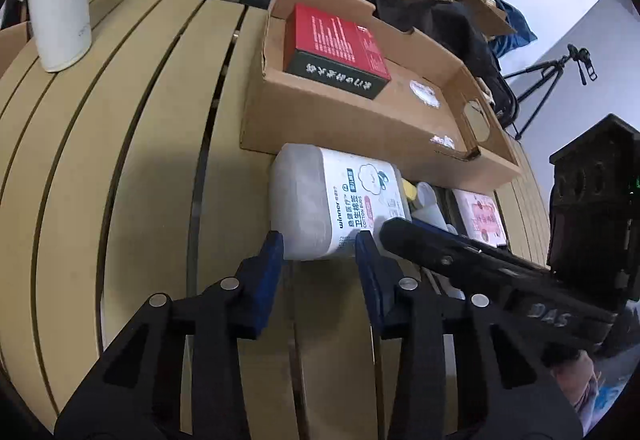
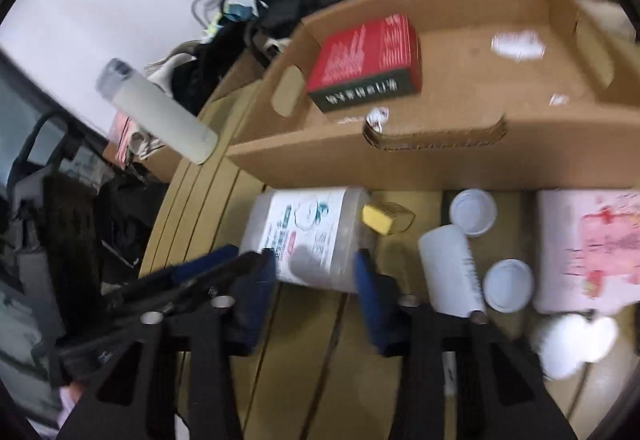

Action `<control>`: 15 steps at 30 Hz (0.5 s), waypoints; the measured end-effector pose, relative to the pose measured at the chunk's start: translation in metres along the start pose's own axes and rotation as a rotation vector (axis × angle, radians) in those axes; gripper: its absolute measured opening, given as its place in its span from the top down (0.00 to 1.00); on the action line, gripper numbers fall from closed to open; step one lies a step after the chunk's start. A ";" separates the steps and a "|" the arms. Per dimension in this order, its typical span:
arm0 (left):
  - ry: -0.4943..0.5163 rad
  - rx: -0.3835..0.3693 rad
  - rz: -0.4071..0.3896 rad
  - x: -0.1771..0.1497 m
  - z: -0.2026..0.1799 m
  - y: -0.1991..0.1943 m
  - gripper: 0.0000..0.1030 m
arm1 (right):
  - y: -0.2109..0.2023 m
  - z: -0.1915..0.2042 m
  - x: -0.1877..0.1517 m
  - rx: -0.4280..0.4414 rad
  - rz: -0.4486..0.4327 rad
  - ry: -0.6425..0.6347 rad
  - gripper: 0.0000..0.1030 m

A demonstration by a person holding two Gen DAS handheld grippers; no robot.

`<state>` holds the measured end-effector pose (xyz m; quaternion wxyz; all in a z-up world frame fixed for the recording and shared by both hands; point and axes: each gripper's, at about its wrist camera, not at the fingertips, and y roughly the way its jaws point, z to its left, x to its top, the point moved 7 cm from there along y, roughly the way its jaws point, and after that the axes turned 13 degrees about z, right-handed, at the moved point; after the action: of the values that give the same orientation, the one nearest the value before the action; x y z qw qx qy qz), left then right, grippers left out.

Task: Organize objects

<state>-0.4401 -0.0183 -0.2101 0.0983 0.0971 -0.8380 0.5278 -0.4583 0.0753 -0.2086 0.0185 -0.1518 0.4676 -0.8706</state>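
A translucent cotton-bud box with a white label lies on the slatted table against the cardboard tray. It also shows in the right wrist view. My left gripper is open, its blue pads at the box's near end on either side. My right gripper is open too, its pads flanking the same box from the other side. A red and dark box lies in the tray, also seen in the right wrist view.
To the right of the cotton-bud box lie a yellow sponge block, a white bottle, two white round lids, a pink packet and a white wad. A tall white flask stands at the left. Bags and clothes are piled behind the tray.
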 end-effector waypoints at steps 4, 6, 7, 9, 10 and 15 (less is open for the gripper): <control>0.015 0.019 -0.051 -0.004 -0.005 -0.009 0.71 | -0.001 0.000 -0.003 0.011 -0.002 0.016 0.68; 0.033 0.002 -0.062 -0.014 -0.016 -0.025 0.71 | -0.014 0.004 -0.006 0.006 -0.011 0.000 0.72; 0.051 -0.010 -0.065 -0.024 -0.025 -0.037 0.71 | -0.023 0.007 -0.010 -0.002 -0.020 -0.014 0.72; 0.082 -0.028 -0.081 -0.046 -0.042 -0.054 0.71 | -0.044 0.017 -0.032 -0.029 -0.043 -0.057 0.72; 0.101 -0.028 -0.086 -0.063 -0.052 -0.062 0.71 | -0.054 0.022 -0.051 -0.059 -0.047 -0.086 0.72; 0.138 -0.056 -0.024 -0.136 -0.078 -0.056 0.71 | -0.077 0.025 -0.138 -0.131 -0.023 -0.122 0.73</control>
<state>-0.2896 0.0368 -0.1650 0.1650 0.0679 -0.8424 0.5084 -0.3110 0.1224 -0.1666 0.0267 -0.2109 0.5198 -0.8274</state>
